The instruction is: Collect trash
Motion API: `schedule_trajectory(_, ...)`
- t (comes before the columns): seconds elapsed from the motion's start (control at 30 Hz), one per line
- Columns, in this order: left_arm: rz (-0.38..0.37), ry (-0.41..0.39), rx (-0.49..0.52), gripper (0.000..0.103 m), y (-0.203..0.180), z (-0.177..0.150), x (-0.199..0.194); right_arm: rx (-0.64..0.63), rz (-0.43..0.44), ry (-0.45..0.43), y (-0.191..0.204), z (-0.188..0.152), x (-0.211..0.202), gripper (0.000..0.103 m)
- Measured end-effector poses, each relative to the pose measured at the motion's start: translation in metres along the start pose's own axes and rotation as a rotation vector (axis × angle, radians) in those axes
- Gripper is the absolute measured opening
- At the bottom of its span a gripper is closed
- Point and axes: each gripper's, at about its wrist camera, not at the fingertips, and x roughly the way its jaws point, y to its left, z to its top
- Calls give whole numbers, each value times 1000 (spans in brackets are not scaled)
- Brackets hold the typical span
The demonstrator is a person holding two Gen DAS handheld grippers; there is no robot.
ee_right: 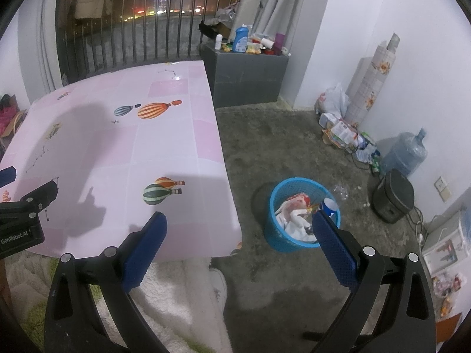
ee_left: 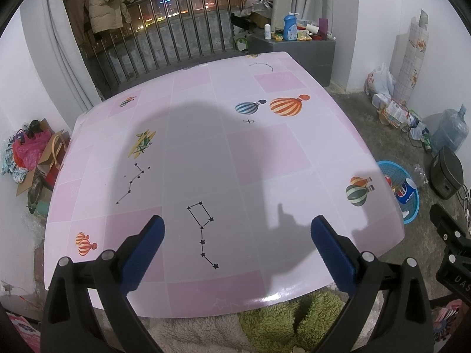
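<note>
While filling the centre of both views, pink balloon-print table (ee_left: 206, 147) carries only shadows, no litter anywhere on top. Right of it in the right wrist view, grey concrete floor (ee_right: 279, 147). At lower right of centre there, blue mesh wastebasket (ee_right: 294, 235), standing on the floor just off the table's corner, already holding a white bag, a red wrapper and a Pepsi cup (ee_right: 329, 206). Just beyond the basket's far rim, clear crushed plastic bottle (ee_right: 340, 191) lying on the floor, outside the basket. At the bottom of each view, left gripper (ee_left: 237, 229) and right gripper (ee_right: 240, 226), both spread wide and holding nothing, the left over the table's near edge, the right straddling table corner and basket. Judging from this: table stage apparently finished, step in hand a search for leftovers. Next move probably a reach with the right gripper toward the bottle, low approach, gentle pinch on a thin, springy body, then a short lift into the basket.
</note>
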Motion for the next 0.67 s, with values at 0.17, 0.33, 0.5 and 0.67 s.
schedule_trajectory(0.17,0,0,0,97,0,0,0,1,-1,0,0,-1,0,95)
schedule_trajectory(0.33,0,1,0,97,0,0,0,3,-1,0,1,0,0,95)
schedule_trajectory(0.5,0,2,-1,97,0,0,0,3,-2,1,1,-1,0,95)
schedule_trajectory(0.67,-1,2,0,97,0,0,0,2,-3,0,2,-1,0,95)
